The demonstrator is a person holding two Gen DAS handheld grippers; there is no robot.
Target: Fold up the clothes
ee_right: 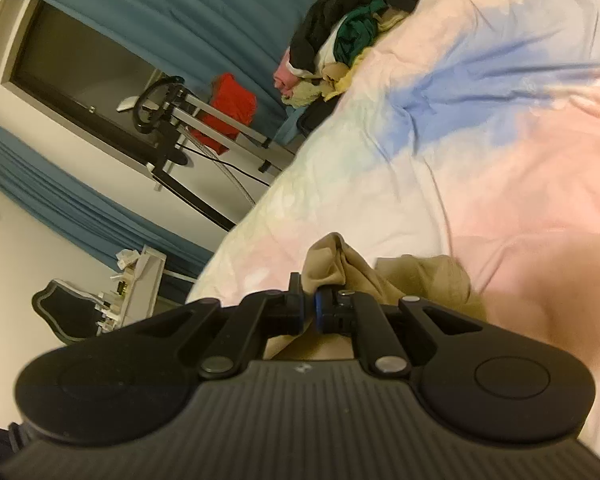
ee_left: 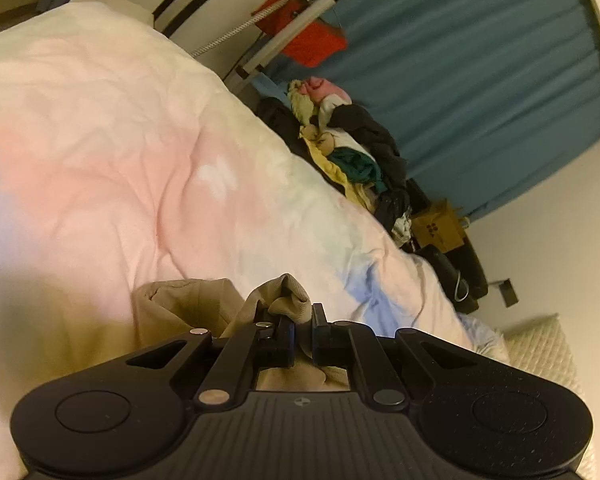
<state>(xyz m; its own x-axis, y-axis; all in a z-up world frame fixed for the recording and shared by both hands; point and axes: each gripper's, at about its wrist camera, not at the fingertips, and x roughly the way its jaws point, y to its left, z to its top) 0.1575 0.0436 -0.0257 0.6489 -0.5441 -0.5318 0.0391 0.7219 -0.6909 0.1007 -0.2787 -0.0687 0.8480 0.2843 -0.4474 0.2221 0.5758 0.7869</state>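
A beige garment (ee_left: 180, 304) hangs over the pastel pink, blue and white duvet (ee_left: 120, 140). My left gripper (ee_left: 303, 320) is shut on a bunched fold of it, which pokes up between the fingers. My right gripper (ee_right: 309, 304) is shut on another bunched edge of the same beige garment (ee_right: 420, 276), above the duvet (ee_right: 480, 160). Most of the garment hangs below the grippers, out of sight.
A pile of mixed clothes (ee_left: 348, 148) lies at the far edge of the bed and also shows in the right wrist view (ee_right: 348, 32). Blue curtains (ee_left: 480, 80), a metal stand with a red cloth (ee_left: 312, 36) and a cardboard box (ee_left: 436, 228) stand beyond.
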